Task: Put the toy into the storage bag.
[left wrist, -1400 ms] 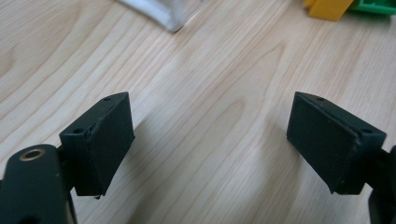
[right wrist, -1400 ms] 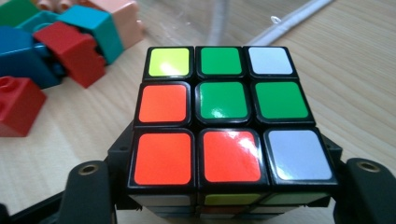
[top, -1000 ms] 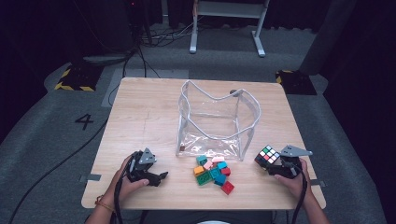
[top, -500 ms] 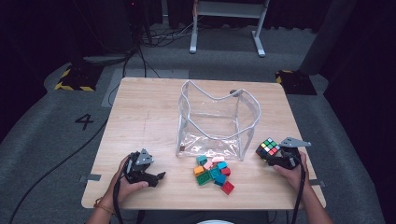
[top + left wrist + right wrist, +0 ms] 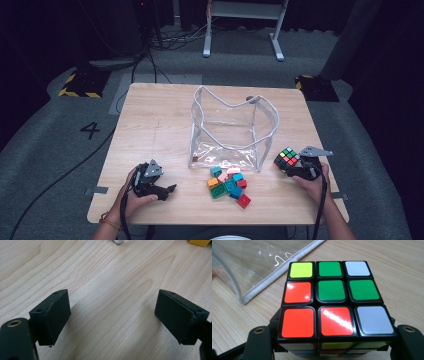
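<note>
A scrambled Rubik's cube is at the right of the wooden table, beside the clear bag's right corner. My right gripper is shut on the cube. In the right gripper view the cube sits between the two jaws with its red, green and white face towards the camera. My left gripper rests near the table's front left, open. In the left gripper view its black pads stand wide apart over bare wood.
A clear plastic bag with white piping stands open mid-table. Several small coloured bricks lie in a pile just in front of it, between the two hands. A grey frame stands on the floor beyond the table.
My right gripper, with the cube in it, has shifted slightly up in the picture. The left hand and the bricks have not moved.
</note>
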`<state>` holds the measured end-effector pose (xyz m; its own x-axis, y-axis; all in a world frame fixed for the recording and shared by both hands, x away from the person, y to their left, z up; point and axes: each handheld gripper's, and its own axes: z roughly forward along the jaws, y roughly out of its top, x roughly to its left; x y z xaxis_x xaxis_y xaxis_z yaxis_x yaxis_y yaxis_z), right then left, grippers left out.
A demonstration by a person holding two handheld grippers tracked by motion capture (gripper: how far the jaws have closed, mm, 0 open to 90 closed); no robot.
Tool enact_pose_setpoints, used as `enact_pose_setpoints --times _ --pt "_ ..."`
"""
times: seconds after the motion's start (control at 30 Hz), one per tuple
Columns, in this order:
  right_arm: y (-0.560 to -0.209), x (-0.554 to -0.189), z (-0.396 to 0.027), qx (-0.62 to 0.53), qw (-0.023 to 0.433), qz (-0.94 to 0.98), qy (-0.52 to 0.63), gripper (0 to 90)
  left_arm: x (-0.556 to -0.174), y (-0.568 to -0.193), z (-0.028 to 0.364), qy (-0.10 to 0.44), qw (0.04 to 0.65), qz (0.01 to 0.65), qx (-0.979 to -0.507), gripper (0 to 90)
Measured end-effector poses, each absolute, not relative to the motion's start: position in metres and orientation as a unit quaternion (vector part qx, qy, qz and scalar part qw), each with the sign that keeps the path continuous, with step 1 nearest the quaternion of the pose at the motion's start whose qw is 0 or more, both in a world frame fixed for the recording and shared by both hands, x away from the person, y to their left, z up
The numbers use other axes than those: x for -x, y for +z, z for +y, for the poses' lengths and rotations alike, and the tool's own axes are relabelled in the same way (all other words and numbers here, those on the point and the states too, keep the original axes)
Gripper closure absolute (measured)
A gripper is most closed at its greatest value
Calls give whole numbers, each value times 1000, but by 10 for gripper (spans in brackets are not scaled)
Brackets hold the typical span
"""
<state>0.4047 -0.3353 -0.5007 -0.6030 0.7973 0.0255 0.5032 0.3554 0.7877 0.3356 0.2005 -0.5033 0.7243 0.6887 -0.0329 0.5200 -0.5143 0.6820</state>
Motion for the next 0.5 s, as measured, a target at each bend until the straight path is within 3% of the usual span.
enact_pose_setpoints --times 0.23,0.5 --pt "-496 -404 -334 -391 187 811 392 333 -336 -503 200 122 346 351 -862 133" --pt "-464 -410 -334 -378 203 803 413 333 -337 -504 200 120 347 352 -861 122"
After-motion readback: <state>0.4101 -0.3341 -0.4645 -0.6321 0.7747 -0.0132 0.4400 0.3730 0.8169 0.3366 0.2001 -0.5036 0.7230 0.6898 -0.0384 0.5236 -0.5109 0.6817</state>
